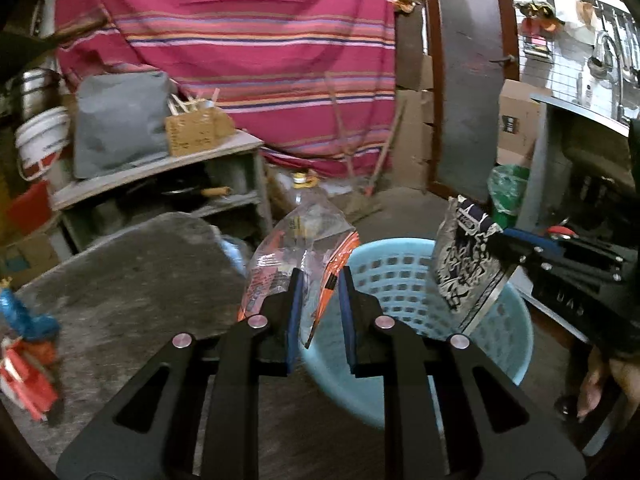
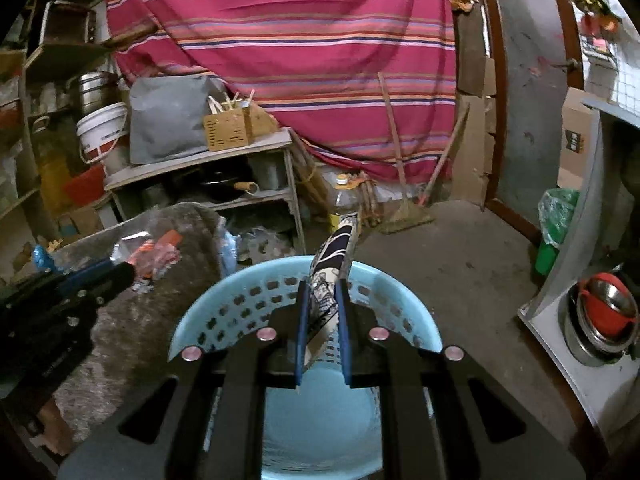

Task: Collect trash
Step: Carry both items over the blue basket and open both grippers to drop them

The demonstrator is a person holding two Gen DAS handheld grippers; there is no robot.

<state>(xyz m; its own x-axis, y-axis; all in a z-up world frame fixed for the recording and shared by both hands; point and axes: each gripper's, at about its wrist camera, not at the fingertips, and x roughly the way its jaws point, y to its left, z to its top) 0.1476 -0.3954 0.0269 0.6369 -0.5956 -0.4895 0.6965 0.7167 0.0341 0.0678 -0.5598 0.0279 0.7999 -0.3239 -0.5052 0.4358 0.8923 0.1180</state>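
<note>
Clear wrapper (image 1: 304, 248) at frame centre, pinched in left gripper (image 1: 319, 276), over basket (image 1: 516, 344) rim. Patterned packet (image 2: 330, 280) clamped in right gripper (image 2: 323, 300), above basket centre. Risk: wrapper dropping outside rim onto grey table (image 1: 132, 264) if released early.

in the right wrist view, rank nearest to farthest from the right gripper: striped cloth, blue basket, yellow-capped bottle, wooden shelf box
1. blue basket, directly under the right gripper, which grips a patterned wrapper.
2. yellow-capped bottle, on the floor straight ahead beyond the basket.
3. wooden shelf box, on the shelf, ahead left.
4. striped cloth, hanging across the back.
</note>
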